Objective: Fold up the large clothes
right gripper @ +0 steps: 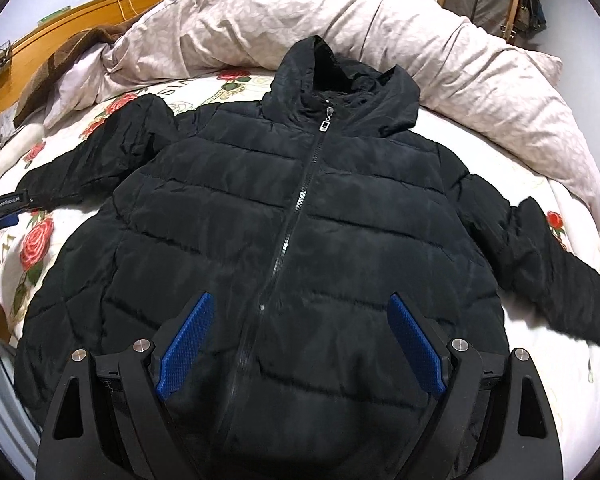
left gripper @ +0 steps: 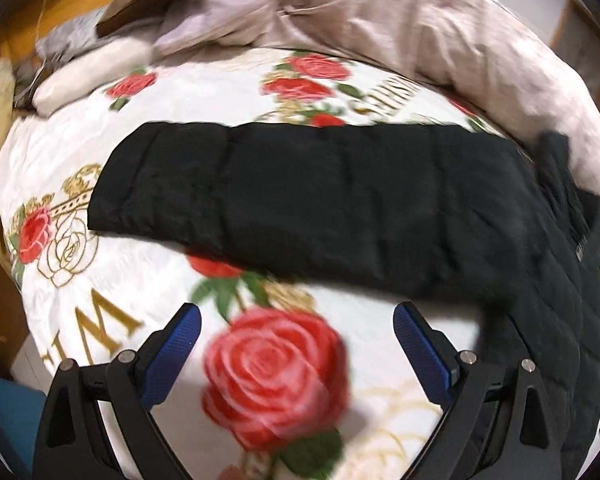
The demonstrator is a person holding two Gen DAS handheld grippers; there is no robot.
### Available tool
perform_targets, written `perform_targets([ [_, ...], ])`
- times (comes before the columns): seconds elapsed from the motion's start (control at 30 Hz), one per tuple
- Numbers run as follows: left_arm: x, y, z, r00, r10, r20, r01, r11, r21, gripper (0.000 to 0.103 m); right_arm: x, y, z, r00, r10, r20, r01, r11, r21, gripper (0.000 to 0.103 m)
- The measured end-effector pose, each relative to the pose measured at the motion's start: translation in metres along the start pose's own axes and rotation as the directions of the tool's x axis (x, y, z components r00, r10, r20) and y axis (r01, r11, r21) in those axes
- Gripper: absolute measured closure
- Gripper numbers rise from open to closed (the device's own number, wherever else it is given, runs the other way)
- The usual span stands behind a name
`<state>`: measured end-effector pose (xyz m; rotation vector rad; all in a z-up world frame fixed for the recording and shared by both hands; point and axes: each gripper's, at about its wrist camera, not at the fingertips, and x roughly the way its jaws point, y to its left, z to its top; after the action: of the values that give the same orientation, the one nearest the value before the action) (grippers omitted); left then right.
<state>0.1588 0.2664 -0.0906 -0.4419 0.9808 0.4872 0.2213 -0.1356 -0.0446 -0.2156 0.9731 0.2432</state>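
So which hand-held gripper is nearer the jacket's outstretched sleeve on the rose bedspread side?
Left. The left hand-held gripper is open just short of that sleeve; the right hand-held gripper hovers over the jacket's hem.

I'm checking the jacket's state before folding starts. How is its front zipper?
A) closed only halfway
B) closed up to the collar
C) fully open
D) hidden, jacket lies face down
B: in the right wrist view the jacket lies face up on the bed, and its zipper pull sits at the collar under the hood.
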Motion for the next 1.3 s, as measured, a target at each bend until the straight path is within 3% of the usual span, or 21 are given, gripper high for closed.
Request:
perform_targets([
  [0.2, 0.028, 0.031, 0.017, 0.998, 0.066, 0.010, -0.065, 0.994, -0.083, 0.012, 0.021, 0.001, 0.007, 1.000, -0.011, -0.021, 0.011, 1.000, -0.016, 0.014],
  [0.37, 0.044, 0.046, 0.029, 0.999, 0.052, 0.015, -0.049, 0.985, -0.164, 0.008, 0.035, -0.004, 0.009, 0.999, -0.026, -0.042, 0.025, 1.000, -0.015, 0.014],
  [0.53, 0.054, 0.043, 0.044, 0.997, 0.063, 0.049, -0.056, 0.988, -0.147, 0.012, 0.047, -0.017, 0.010, 0.997, -0.051, -0.061, 0.051, 0.999, 0.006, 0.014],
  [0.6, 0.054, 0.041, 0.048, 0.996, 0.049, 0.071, -0.040, 0.991, -0.129, 0.028, 0.049, -0.022, 0.009, 0.996, -0.061, -0.065, 0.063, 0.998, 0.018, 0.014],
  [0.67, 0.051, 0.034, 0.053, 0.996, 0.035, 0.081, -0.026, 0.994, -0.107, 0.058, 0.050, -0.029, 0.008, 0.995, -0.071, -0.071, 0.073, 0.997, 0.032, 0.014],
  [0.7, 0.047, 0.029, 0.055, 0.995, 0.046, 0.087, -0.038, 0.995, -0.092, 0.062, 0.050, -0.031, 0.007, 0.994, -0.075, -0.073, 0.078, 0.996, 0.037, 0.014],
  [0.73, 0.042, 0.026, 0.057, 0.994, 0.054, 0.095, -0.046, 0.996, -0.083, 0.073, 0.050, -0.034, 0.005, 0.994, -0.079, -0.076, 0.083, 0.996, 0.044, 0.014],
  [0.77, 0.037, 0.024, 0.060, 0.994, 0.041, 0.100, -0.033, 0.996, -0.083, 0.079, 0.049, -0.037, 0.004, 0.994, -0.081, -0.078, 0.085, 0.995, 0.052, 0.014],
  [0.83, 0.023, 0.022, 0.066, 0.994, -0.006, 0.105, 0.016, 0.995, -0.095, 0.083, 0.045, -0.043, 0.002, 0.993, -0.087, -0.077, 0.092, 0.994, 0.064, 0.014],
  [1.0, -0.032, -0.003, 0.079, 0.980, -0.119, 0.162, 0.129, 0.990, -0.056, 0.087, 0.028, -0.052, -0.003, 0.993, -0.101, -0.058, 0.105, 0.991, 0.084, 0.014],
  [1.17, -0.102, -0.051, 0.093, 0.943, -0.256, 0.214, 0.250, 0.967, 0.058, 0.088, 0.004, -0.063, -0.006, 0.993, -0.114, -0.018, 0.115, 0.988, 0.100, 0.014],
  [1.3, -0.142, -0.099, 0.096, 0.906, -0.368, 0.209, 0.342, 0.927, 0.154, 0.089, -0.015, -0.074, -0.008, 0.992, -0.126, 0.015, 0.124, 0.986, 0.112, 0.014],
])
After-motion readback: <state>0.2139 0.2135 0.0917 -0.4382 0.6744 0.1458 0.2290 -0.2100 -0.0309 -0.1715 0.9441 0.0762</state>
